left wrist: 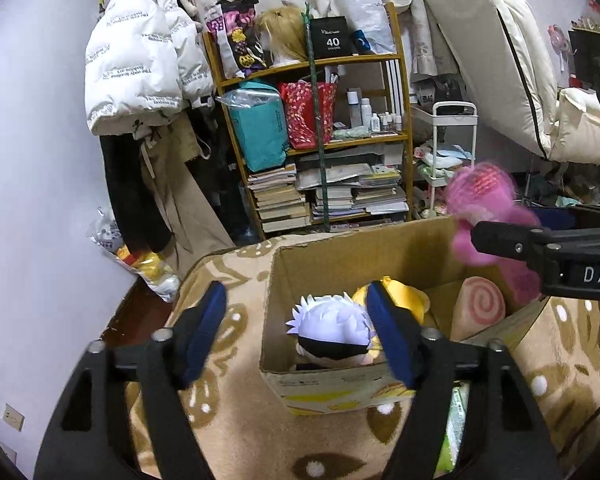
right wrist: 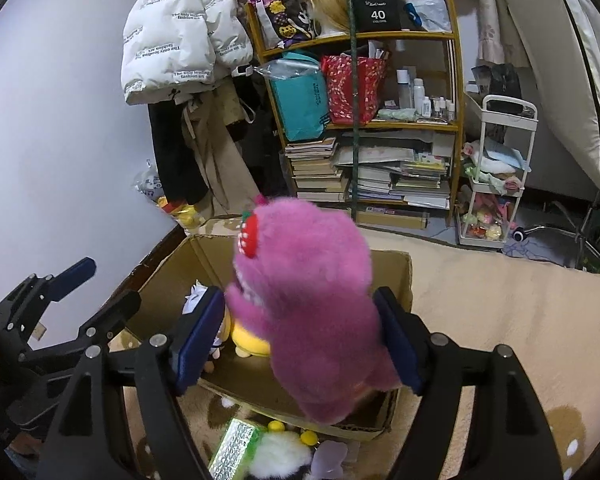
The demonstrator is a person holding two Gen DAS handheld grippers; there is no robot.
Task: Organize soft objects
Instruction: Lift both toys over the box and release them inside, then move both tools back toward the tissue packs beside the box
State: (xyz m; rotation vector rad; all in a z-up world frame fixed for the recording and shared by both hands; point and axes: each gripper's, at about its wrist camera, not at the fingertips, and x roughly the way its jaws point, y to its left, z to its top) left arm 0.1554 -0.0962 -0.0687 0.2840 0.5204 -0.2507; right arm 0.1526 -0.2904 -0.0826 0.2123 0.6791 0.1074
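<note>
We are holding the left tongs [left wrist: 296, 332] released at the lower centre of the left wrist view, nothing between their blue pads, over the near left corner of the cardboard box [left wrist: 324, 380]. The box is sitting on a beige patterned blanket [left wrist: 228, 420]. Inside it we are seeing a white-haired plush doll [left wrist: 332, 332] against the near wall, a yellow plush [left wrist: 404, 300] just behind it and a pink swirl cushion [left wrist: 476, 308] to the right.

In the middle of the right wrist view, the pink furry plush [right wrist: 308, 304] with a strawberry on its head is hanging between the right tongs [right wrist: 300, 336] above the box [right wrist: 392, 276]. The right pad is touching its fur; the left pad is standing apart from it, so the tongs are looking released. A white plush [right wrist: 280, 452] is lying at the bottom edge.
</note>
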